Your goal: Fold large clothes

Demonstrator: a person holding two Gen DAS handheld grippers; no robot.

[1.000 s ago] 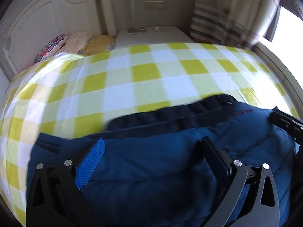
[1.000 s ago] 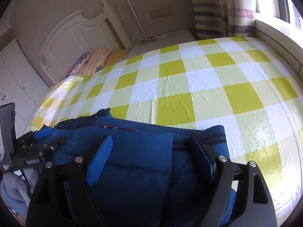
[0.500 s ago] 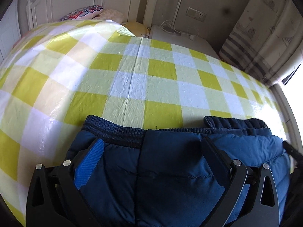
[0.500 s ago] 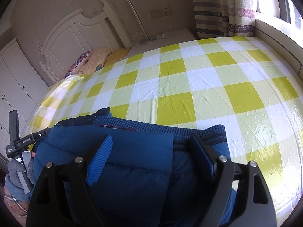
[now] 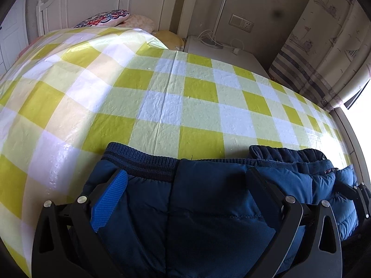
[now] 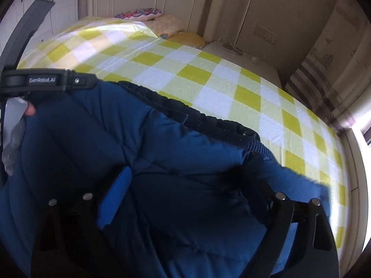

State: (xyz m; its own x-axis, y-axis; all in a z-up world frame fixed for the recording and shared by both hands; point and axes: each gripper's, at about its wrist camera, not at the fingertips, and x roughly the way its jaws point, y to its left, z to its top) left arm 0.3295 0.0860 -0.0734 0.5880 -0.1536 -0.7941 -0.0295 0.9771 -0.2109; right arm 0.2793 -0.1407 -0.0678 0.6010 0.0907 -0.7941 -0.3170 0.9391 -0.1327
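A navy quilted jacket (image 5: pixel 208 220) is laid at the near edge of a bed covered by a yellow and white checked sheet (image 5: pixel 185 92); its ribbed knit hem (image 5: pixel 143 162) is turned toward the far side, and a darker fleecy lining (image 5: pixel 289 153) is bunched at the right. In the left wrist view the left gripper (image 5: pixel 185 199) is seen with its jaws set wide apart over the jacket's padded surface; the fabric lies between and under the fingers, but no pinch on it is shown. In the right wrist view the right gripper (image 6: pixel 192 197) is seen with its jaws opening; the jacket (image 6: pixel 150 150) fills the space between them, though the pads are not pressed on it; this view is blurred. At the left of the same view the other gripper's black frame (image 6: pixel 46 80) is seen at the jacket's edge, with a gloved hand (image 6: pixel 16 134) beside it. At the far end a white headboard (image 5: pixel 104 2), patterned pillows (image 5: pixel 104 18), a white bedside cabinet (image 5: pixel 222 53) and a striped curtain (image 5: pixel 324 53) are visible.
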